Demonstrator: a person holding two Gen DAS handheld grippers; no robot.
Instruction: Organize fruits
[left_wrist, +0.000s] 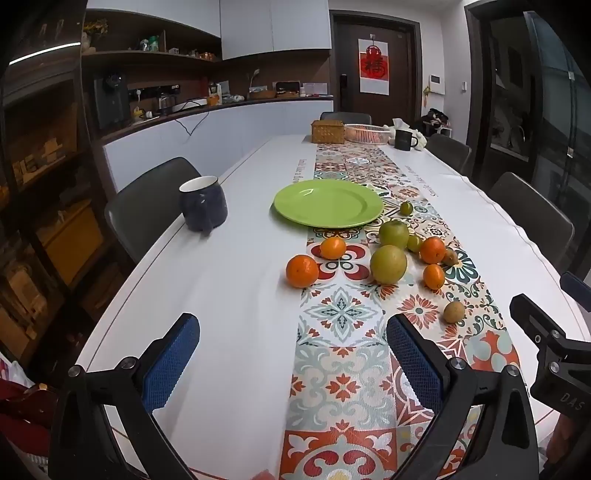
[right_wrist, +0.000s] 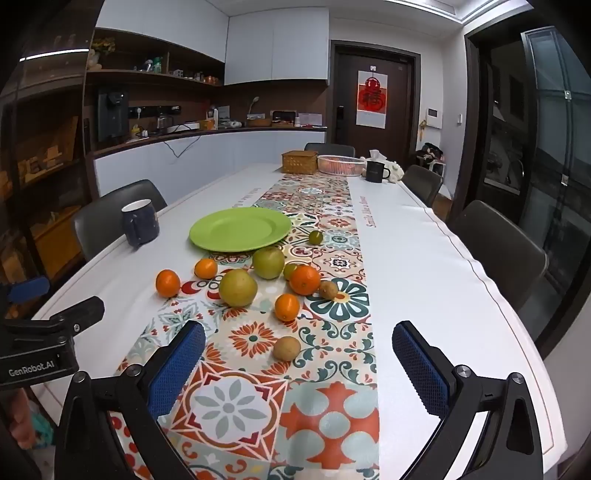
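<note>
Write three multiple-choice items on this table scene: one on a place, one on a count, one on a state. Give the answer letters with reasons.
1. Where does the dark blue mug stand relative to the green plate?
A. left of it
B. on it
C. right of it

2. How many oranges lie on the table?
A. two
B. four
C. six

3. What is on the green plate?
A. nothing
B. an apple
C. an orange

Answers:
1 A, the mug stands on the white cloth left of the plate.
2 B, four oranges lie near the apples, like this one.
3 A, its whole surface is bare.
</note>
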